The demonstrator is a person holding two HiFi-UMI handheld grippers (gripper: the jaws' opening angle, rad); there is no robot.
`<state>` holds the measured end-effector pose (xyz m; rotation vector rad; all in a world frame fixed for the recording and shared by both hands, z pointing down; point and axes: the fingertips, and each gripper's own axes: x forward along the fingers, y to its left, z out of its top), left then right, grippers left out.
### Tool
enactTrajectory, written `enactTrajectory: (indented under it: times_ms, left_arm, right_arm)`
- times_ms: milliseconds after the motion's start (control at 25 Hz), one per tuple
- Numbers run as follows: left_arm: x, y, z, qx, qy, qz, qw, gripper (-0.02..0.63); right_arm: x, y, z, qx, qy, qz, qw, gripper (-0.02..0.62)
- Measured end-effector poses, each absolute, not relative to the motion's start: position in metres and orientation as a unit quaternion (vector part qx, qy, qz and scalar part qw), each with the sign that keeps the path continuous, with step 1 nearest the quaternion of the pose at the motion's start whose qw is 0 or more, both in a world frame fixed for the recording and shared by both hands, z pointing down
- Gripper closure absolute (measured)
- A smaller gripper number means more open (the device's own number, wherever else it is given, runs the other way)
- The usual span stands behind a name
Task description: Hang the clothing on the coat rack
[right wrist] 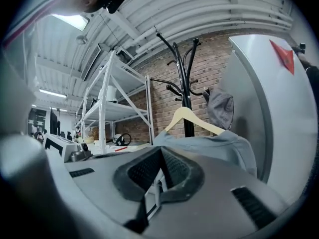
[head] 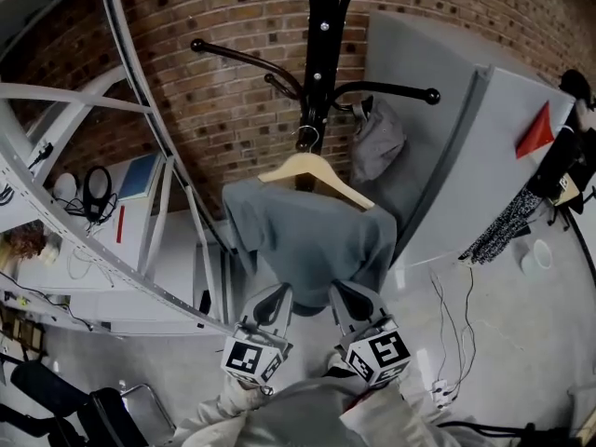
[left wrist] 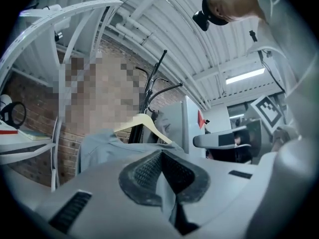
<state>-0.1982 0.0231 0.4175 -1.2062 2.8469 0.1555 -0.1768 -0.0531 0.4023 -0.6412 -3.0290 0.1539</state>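
A grey-blue shirt (head: 312, 240) drapes over a wooden hanger (head: 315, 169) whose hook sits against the pole of the black coat rack (head: 321, 54); whether the hook rests on a peg I cannot tell. My left gripper (head: 277, 298) and right gripper (head: 343, 298) sit side by side at the shirt's lower edge, pointing towards the rack. In the left gripper view my left gripper (left wrist: 160, 156) is shut with shirt fabric (left wrist: 99, 146) pinched between its pads. In the right gripper view my right gripper (right wrist: 162, 153) is shut too, a pale strip of the shirt (right wrist: 219, 146) caught between its pads.
A grey bag or garment (head: 377, 142) hangs from a rack arm on the right. White metal shelving (head: 93, 203) with headphones (head: 96, 186) stands at the left. A tall grey cabinet (head: 466, 156) stands at the right. Cables (head: 452, 343) lie on the floor. A brick wall (head: 214, 101) is behind.
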Motion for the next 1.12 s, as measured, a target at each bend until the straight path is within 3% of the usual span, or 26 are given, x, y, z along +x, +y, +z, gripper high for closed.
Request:
enactTrajectory:
  times_ms: [680,1120]
  left_arm:
    - [-0.103,0.078,0.432,-0.423,0.905,0.041,0.017,0.597]
    - [-0.086,0.068,0.432,-0.434,0.900,0.030,0.028,0.598]
  right_arm:
    - [-0.078,-0.004,0.416,-0.148,-0.987,0.056,0.034,0.571]
    - [-0.065,-0.009,0.405,-0.143,-0.988,0.047,0.034,0.571]
